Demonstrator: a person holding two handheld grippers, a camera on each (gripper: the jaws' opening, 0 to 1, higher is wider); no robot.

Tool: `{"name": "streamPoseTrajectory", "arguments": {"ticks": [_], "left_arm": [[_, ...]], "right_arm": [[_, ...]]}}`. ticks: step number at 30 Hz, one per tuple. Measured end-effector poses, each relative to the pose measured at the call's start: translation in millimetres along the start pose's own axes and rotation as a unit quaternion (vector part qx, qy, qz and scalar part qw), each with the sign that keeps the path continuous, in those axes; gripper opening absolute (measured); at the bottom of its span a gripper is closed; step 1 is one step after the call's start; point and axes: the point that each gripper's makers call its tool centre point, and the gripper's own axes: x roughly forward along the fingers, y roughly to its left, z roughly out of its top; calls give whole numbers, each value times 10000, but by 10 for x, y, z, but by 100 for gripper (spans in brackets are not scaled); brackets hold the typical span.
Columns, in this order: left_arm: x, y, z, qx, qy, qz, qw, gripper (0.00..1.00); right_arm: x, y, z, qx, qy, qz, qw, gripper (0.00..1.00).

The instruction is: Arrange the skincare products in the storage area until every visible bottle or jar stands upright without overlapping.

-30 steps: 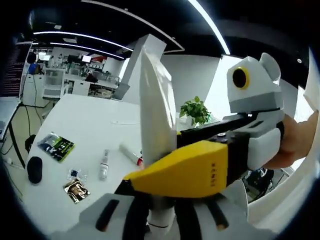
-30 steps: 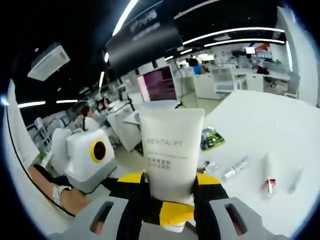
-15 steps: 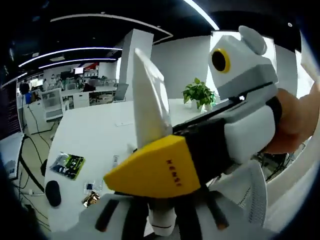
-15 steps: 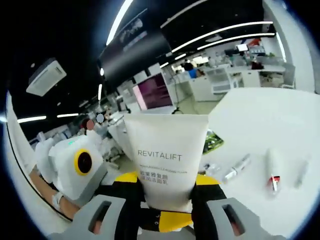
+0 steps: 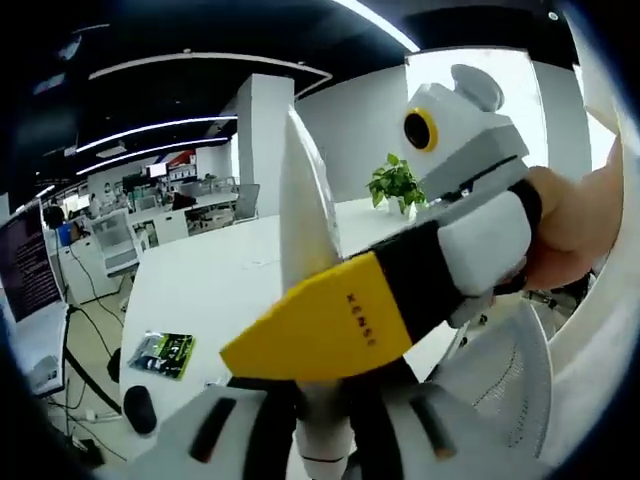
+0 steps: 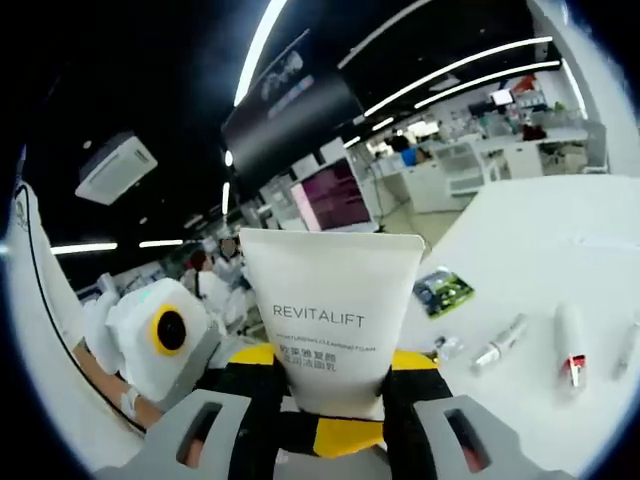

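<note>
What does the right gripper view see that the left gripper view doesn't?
Right gripper view: the word REVITALIFT on the front of the white tube, plus a small bottle and a red-tipped tube lying on the table. Left gripper view: a leafy plant, and the white tube seen edge-on. Both: the white tube held up, the green packet and the table.

A big white table (image 6: 560, 230) is seen stretching off into the office, and a few bits are laid flat on it: a green sachet (image 6: 445, 291), a slim clear vial (image 6: 500, 345) and a white tube with a red end (image 6: 570, 340), the last two just beside each other. In the left gripper view the same white tabletop (image 5: 215, 285) is shown with the green sachet (image 5: 166, 353) near its edge and a dark rounded thing (image 5: 140, 410) close by, which can't be made out.
</note>
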Motion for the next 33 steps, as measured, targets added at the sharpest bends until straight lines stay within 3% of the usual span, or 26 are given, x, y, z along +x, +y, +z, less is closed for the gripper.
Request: {"name": "streamPoseTrajectory", "arguments": {"ticks": [6, 9, 15, 22, 24, 27, 32, 33], "left_arm": [[74, 187, 56, 219, 154, 470, 9985, 14], [13, 207, 110, 408, 63, 572, 9975, 14], [-14, 113, 24, 609, 9, 440, 9972, 17], [-76, -20, -48, 755, -174, 106, 9969, 21], [-78, -24, -77, 683, -166, 87, 9975, 25], [-74, -22, -107, 894, -180, 16, 9958, 30], [-20, 81, -273, 785, -104, 62, 9968, 42], [-13, 87, -331, 982, -53, 68, 9951, 44]], "right_arm": [[84, -72, 138, 178, -381, -619, 9972, 37], [74, -33, 181, -46, -371, -480, 9982, 32], [36, -27, 47, 18, -81, -269, 9996, 29], [-34, 22, -103, -147, 23, -145, 9998, 29], [-42, 8, -109, -198, 43, -157, 9997, 29], [-57, -26, -88, -360, 13, -212, 9991, 29], [-103, -199, -55, -297, 28, -363, 9989, 29], [-108, -239, -43, -282, 12, -402, 9988, 29]]}}
